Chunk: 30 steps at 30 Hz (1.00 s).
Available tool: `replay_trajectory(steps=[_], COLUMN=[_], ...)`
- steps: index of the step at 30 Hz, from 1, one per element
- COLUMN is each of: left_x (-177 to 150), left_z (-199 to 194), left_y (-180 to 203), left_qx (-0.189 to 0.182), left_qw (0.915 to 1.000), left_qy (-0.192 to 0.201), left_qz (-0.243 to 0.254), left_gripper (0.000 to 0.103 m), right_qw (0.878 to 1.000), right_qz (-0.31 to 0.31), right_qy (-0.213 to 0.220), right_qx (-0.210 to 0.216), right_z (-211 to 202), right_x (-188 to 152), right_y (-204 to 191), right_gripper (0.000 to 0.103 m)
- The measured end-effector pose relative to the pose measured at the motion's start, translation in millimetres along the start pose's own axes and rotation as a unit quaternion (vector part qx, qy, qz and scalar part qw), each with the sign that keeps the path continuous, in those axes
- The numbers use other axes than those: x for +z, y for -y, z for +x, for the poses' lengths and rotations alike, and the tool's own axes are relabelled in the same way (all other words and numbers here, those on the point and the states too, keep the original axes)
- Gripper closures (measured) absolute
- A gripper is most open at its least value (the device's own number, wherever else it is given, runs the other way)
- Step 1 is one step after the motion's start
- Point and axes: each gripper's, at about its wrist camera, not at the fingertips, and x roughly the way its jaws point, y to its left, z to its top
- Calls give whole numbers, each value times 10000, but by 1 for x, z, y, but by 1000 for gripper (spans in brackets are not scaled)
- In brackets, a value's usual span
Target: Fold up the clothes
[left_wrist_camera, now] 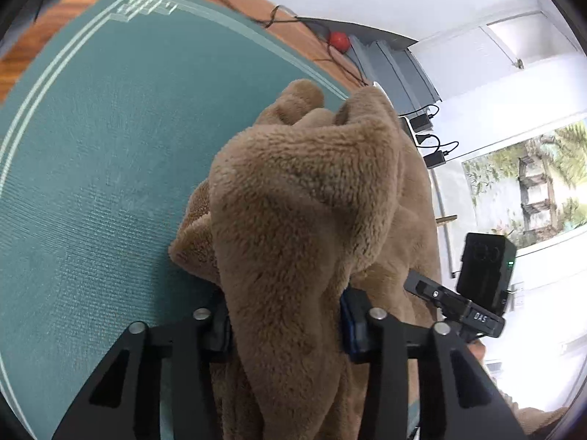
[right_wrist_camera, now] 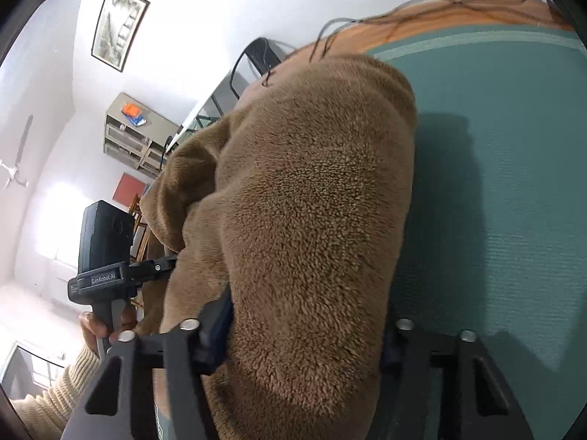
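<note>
Both claws pinch the same tan fleece garment [left_wrist_camera: 304, 198], each at its own spot on the cloth.

Left claw [left_wrist_camera: 286, 330]: fingers pressed onto a thick bunch of fleece that rises between them and spills forward. Right claw [right_wrist_camera: 304, 341]: likewise clamped on a broad fold, pile bulging over the fingers.

Landmark: the teal mat [left_wrist_camera: 110, 146] on the wooden table [left_wrist_camera: 44, 29]. The garment is lifted clear above the mat, crumpled, not flat; whether any part touches the mat cannot be told.

Key relation: the fleece spans from one claw to the other, the two grips close together, the slack bunched between. Neither claw is nearer; both carry it.

Judgement: fits either a spread-out or a fold carried over.
</note>
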Motion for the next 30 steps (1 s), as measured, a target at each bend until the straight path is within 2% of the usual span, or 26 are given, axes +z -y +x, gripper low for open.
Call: replay_trajectory(steps=[3, 5, 13, 19, 27, 30], left_x=[-5, -13, -44, -88, -149, -165], left_z=[-10, -17, -18, 13, 63, 86], left_y=[22, 39, 129, 191, 260, 274], left_qx=[148, 100, -192, -466, -789, -708], left_qw=[9997, 9996, 9977, 9947, 9896, 9886], left_qy=[119, 169, 196, -136, -586, -724], left_qz=[155, 223, 625, 907, 1049, 1112], left_gripper=[59, 59, 59, 59, 59, 59], right_qw=[9999, 9995, 9964, 9933, 9874, 9850], right_qz=[-42, -97, -65, 73, 540, 693], right_qy=[130, 286, 846, 1094, 1272, 1285], right_qx=[-20, -44, -38, -353, -774, -921], right_z=[-9, -27, -130, -211, -293, -319], right_x=[-3, -10, -50, -98, -155, -173], right_y=[-7, -10, -4, 21, 79, 103], right_gripper=[50, 50, 50, 50, 50, 50])
